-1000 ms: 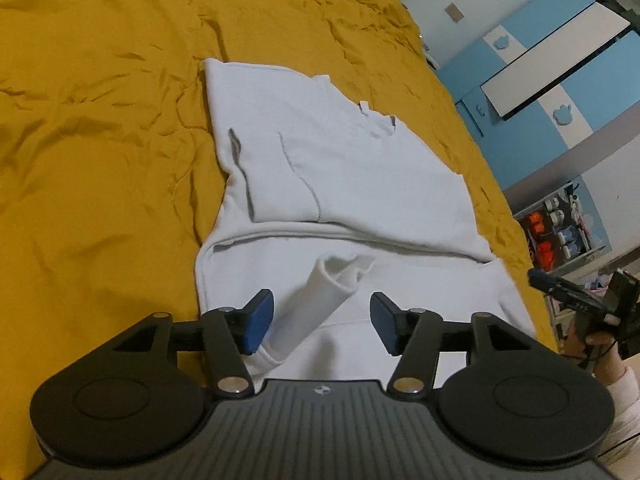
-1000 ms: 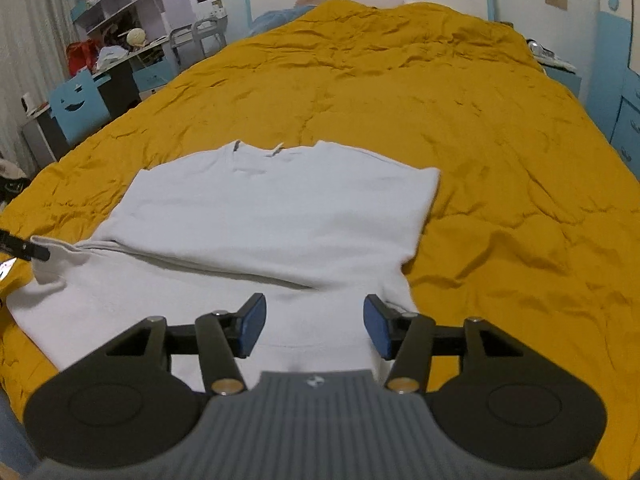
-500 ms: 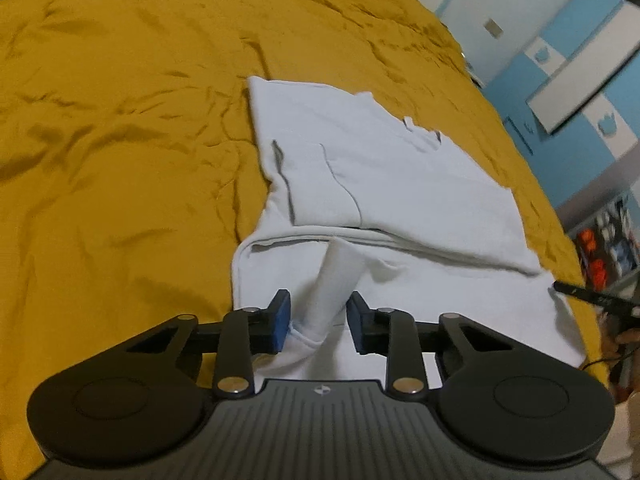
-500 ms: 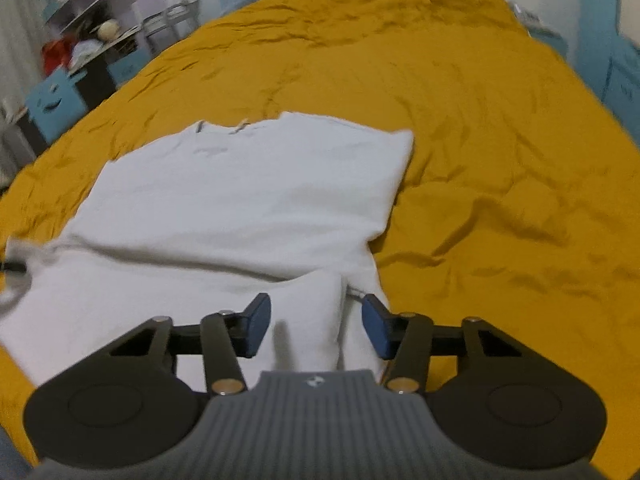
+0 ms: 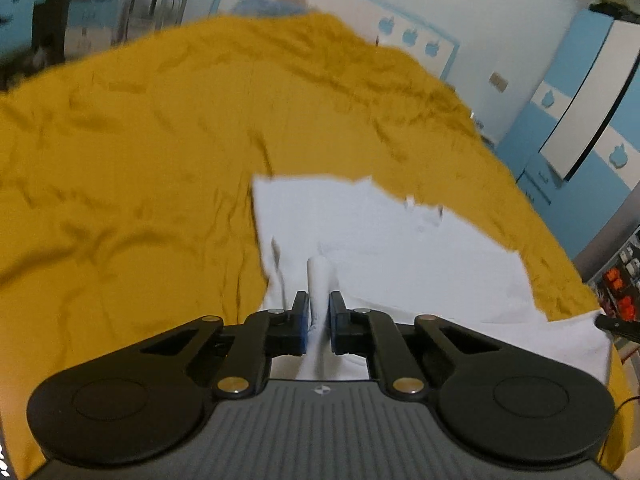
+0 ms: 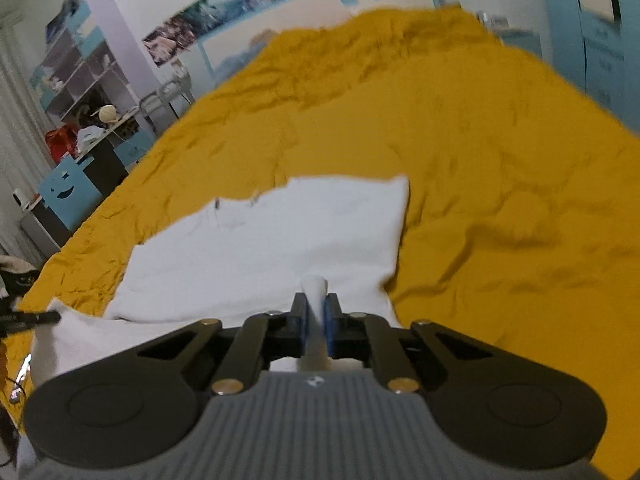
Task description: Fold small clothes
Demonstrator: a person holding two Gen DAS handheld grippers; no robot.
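Note:
A white garment [image 5: 400,232] lies partly folded on the yellow bedcover [image 5: 140,160], its near hem doubled towards me. My left gripper [image 5: 319,304] is closing, and its blue pads pinch a raised fold of the near hem at the garment's left side. In the right wrist view the same white garment [image 6: 280,240] spreads ahead, and my right gripper [image 6: 316,304] is shut on a pinched fold of the hem near its right corner. Both folds stand up between the fingers, lifted off the bedcover [image 6: 500,200]. The right gripper's tip [image 5: 616,322] shows at the edge of the left wrist view.
The bed runs far ahead to a white and blue headboard [image 5: 360,20]. A blue and white wardrobe [image 5: 580,100] stands to the right of the bed. On the left are shelves [image 6: 80,80] and a blue box with a smiling face [image 6: 68,192].
Both grippers have shut on folds of the garment's near hem. Both have tipped up and lifted, so the views now take in the far wall.

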